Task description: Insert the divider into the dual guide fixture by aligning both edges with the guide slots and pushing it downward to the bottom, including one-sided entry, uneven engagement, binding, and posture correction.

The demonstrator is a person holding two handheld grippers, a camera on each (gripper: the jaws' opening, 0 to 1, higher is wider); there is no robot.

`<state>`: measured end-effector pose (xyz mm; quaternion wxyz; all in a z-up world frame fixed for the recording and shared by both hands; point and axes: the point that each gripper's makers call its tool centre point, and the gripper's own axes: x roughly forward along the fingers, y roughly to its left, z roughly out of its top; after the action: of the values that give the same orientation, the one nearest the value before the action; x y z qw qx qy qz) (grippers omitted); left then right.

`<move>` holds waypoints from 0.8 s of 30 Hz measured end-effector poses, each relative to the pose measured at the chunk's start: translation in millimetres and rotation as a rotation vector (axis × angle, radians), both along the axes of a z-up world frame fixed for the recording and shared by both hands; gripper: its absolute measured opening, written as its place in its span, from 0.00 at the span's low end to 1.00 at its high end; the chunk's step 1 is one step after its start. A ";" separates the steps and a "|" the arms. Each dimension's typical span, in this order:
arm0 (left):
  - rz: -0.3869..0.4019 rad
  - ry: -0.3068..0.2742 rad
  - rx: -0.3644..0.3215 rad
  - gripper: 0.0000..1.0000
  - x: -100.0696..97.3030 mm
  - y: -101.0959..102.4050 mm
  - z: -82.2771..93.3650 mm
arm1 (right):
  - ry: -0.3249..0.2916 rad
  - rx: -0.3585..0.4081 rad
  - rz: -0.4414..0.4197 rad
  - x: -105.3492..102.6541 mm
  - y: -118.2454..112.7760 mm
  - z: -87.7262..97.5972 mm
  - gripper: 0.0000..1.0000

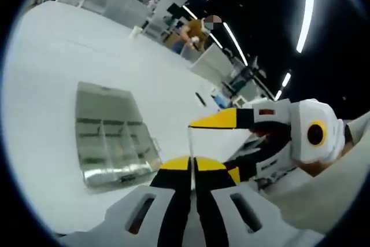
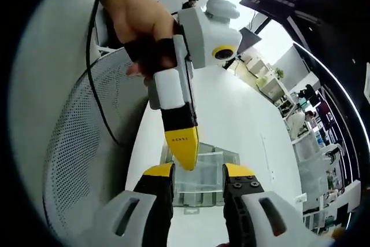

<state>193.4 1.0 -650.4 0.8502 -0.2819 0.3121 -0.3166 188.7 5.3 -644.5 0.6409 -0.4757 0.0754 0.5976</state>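
The clear dual guide fixture (image 1: 110, 137), a see-through box with inner compartments, lies on the white table (image 1: 52, 73); in the right gripper view the fixture (image 2: 202, 186) sits just beyond my own jaws. My left gripper (image 1: 193, 163) is shut on a thin clear divider (image 1: 190, 140), seen edge-on rising from between the jaws. It hangs above the fixture, to one side. My right gripper (image 1: 217, 148) comes in from the right, open, its jaws on either side of the divider's edge. In the right gripper view my right gripper (image 2: 198, 170) stands open, with the left gripper (image 2: 184, 154) pointing down between its jaws.
A hand (image 2: 136, 10) holds the left gripper. A grey mesh chair back (image 2: 87, 143) stands close on the left. White tables and shelves fill the far room, with a person (image 1: 193, 30) at the back. A black cable (image 2: 95, 79) hangs from the left gripper.
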 end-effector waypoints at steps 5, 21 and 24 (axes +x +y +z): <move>0.009 -0.021 0.014 0.00 2.3 4.9 0.1 | 0.008 0.010 -0.016 1.6 -1.8 1.7 0.33; -0.005 -0.076 0.055 0.00 0.8 13.3 -2.3 | 0.068 0.014 -0.049 8.7 -13.2 2.2 0.29; -0.024 -0.102 0.074 0.00 -1.9 11.5 -2.3 | 0.094 0.018 -0.068 11.4 -16.9 1.7 0.27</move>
<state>191.5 12.4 -652.7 0.8711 -0.2300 0.2834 -0.3287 200.1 -11.6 -642.8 0.6609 -0.4386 0.1161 0.5979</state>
